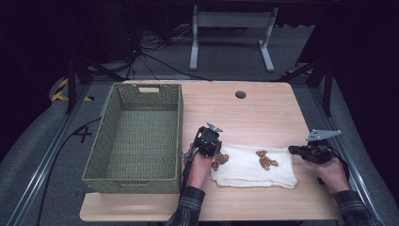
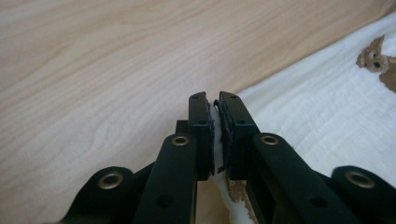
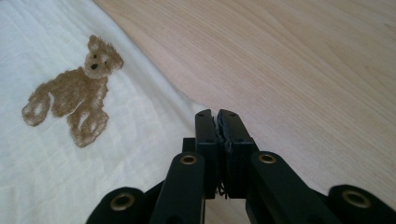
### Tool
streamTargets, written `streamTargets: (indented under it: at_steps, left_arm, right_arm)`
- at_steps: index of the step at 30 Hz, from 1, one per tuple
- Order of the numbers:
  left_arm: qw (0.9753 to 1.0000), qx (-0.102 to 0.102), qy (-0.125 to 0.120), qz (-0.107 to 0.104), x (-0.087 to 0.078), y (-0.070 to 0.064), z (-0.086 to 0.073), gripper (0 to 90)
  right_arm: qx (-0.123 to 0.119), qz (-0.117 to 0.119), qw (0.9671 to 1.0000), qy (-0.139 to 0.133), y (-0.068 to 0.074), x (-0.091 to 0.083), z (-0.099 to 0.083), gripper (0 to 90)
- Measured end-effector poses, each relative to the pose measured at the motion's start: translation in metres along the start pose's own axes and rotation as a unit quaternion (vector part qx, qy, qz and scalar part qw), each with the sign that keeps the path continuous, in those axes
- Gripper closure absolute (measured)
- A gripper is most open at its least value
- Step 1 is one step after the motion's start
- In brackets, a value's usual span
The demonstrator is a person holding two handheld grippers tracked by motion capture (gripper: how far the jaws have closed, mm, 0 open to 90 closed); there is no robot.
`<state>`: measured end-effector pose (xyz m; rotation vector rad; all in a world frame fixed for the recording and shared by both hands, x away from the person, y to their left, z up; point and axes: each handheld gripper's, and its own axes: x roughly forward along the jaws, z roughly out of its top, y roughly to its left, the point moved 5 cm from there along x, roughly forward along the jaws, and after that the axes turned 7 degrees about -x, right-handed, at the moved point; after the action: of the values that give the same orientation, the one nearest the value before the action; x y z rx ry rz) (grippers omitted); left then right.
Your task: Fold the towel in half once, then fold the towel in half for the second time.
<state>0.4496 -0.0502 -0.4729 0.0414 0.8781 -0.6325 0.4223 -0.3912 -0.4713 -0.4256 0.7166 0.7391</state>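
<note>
Pinching the cloth [image 1: 254, 165] at its two short ends, the person looks set to lift or fold it. It is a white folded cloth printed with brown teddy bears, and it lies flat near the front edge of the bench [image 1: 263, 106], towards the right, just beside the green woven basket [image 1: 136, 136] that fills the left half.

The left gripper [image 1: 209, 141] sits at the cloth's left end. In the left gripper view its fingers [image 2: 201, 126] are clenched on a thin sliver of white fabric, which shows in the narrow slit between them, so the hold is on the edge alone.

The right gripper [image 1: 301, 151] rests at the cloth's right end. In the right gripper view its fingers [image 3: 206, 135] are pressed together right at the cloth's border, yet whether any fabric is caught between them I cannot tell; dark padding shows in the gap.

Holding both ends keeps the cloth spread and its layers together. The open basket alongside suggests where it is meant to go.
</note>
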Motion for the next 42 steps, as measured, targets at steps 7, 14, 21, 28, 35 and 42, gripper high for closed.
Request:
streamTargets:
  at_steps: [7,14,21,28,35,42]
  left_arm:
    - [1.0000,-0.002,-0.005,-0.007,0.002,0.005,0.002,84.2]
    - [0.9998,0.002,-0.019,-0.007,-0.011,-0.001,-0.001,84.1]
    - [0.9993,0.010,-0.037,0.002,-0.025,-0.010,-0.006,83.9]
    - [0.9989,0.010,-0.044,0.008,-0.034,-0.017,-0.016,83.9]
    - [0.9987,0.022,-0.045,0.012,-0.044,-0.023,-0.027,83.9]
    - [0.9983,0.037,-0.041,0.018,-0.054,-0.032,-0.038,83.9]
  right_arm:
    - [-0.003,-0.005,1.0000,-0.005,-0.004,0.002,0.004,87.4]
    - [-0.004,-0.004,0.9999,-0.015,-0.001,-0.005,0.005,87.4]
    - [-0.006,0.004,0.9996,-0.026,0.006,-0.014,0.005,87.3]
    - [-0.014,0.011,0.9994,-0.031,0.017,-0.023,0.003,87.3]
    - [-0.019,0.022,0.9990,-0.035,0.028,-0.031,-0.003,87.2]
    - [-0.025,0.025,0.9988,-0.035,0.036,-0.036,-0.007,87.1]
